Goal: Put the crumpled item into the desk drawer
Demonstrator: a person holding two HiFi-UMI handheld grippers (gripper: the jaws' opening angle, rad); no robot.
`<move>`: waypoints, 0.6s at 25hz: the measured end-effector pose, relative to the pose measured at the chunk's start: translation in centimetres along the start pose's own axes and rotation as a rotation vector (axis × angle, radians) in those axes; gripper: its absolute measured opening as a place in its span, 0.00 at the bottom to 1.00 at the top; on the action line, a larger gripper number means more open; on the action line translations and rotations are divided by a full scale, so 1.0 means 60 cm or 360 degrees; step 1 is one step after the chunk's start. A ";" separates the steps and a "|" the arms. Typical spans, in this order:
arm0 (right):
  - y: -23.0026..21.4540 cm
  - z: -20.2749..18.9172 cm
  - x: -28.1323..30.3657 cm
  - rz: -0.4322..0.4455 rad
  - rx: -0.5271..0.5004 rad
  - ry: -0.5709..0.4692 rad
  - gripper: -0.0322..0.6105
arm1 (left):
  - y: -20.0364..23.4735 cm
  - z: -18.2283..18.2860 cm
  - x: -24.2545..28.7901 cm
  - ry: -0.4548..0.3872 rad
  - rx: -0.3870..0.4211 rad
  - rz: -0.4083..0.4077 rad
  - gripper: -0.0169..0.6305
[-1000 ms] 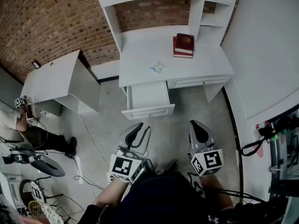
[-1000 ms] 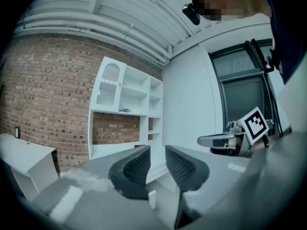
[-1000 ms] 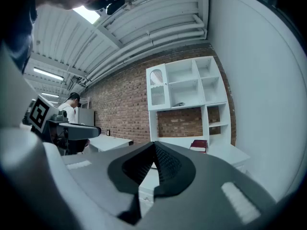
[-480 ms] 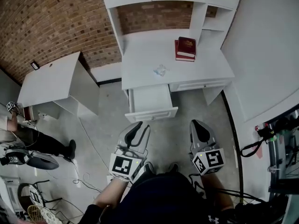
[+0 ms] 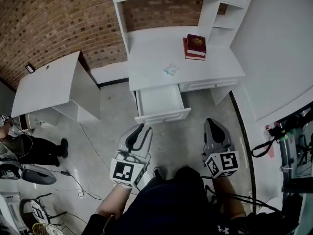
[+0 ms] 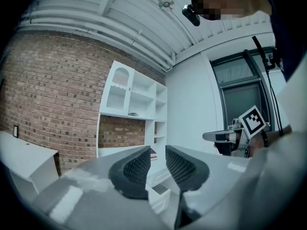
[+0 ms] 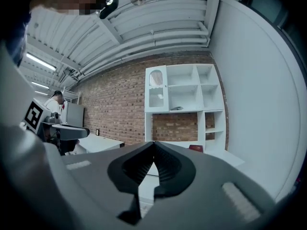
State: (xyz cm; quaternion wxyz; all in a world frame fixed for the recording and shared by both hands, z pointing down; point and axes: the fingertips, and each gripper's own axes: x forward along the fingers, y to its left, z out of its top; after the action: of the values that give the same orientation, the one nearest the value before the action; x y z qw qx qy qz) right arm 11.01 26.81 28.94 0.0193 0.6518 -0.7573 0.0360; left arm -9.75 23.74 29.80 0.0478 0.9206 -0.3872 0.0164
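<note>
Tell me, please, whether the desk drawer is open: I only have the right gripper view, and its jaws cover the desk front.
Observer: Yes. The head view shows the drawer pulled out, and I see nothing inside it.
Operator: Thank you. Where is the crumpled item?
Observer: The crumpled item lies on the desk top, just behind the open drawer and left of the red books.
Operator: Is the left gripper ready?
Observer: The left gripper has its jaws apart with nothing between them. It is held over the floor, short of the desk.
</note>
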 end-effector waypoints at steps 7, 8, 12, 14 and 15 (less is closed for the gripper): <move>0.006 -0.015 0.028 -0.0030 -0.0001 0.0044 0.05 | 0.049 -0.020 0.004 0.0037 0.0001 0.0006 0.19; 0.004 -0.018 0.035 -0.0026 0.0004 0.0048 0.05 | 0.054 -0.022 0.010 0.0041 0.0008 0.0006 0.19; -0.017 -0.028 0.075 -0.0002 0.0028 0.0059 0.05 | 0.068 -0.022 0.043 0.0067 -0.0025 0.0045 0.19; -0.029 -0.030 0.100 0.0012 0.0049 0.0058 0.05 | 0.076 -0.020 0.063 0.0077 -0.0016 0.0061 0.19; -0.037 -0.030 0.114 0.0020 0.0059 0.0057 0.05 | 0.080 -0.019 0.075 0.0083 -0.0009 0.0068 0.19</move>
State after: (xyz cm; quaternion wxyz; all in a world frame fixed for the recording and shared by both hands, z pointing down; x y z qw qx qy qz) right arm 12.12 19.89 31.31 0.0207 0.6464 -0.7602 0.0618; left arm -10.02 17.30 31.59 0.0601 0.9113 -0.4054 0.0403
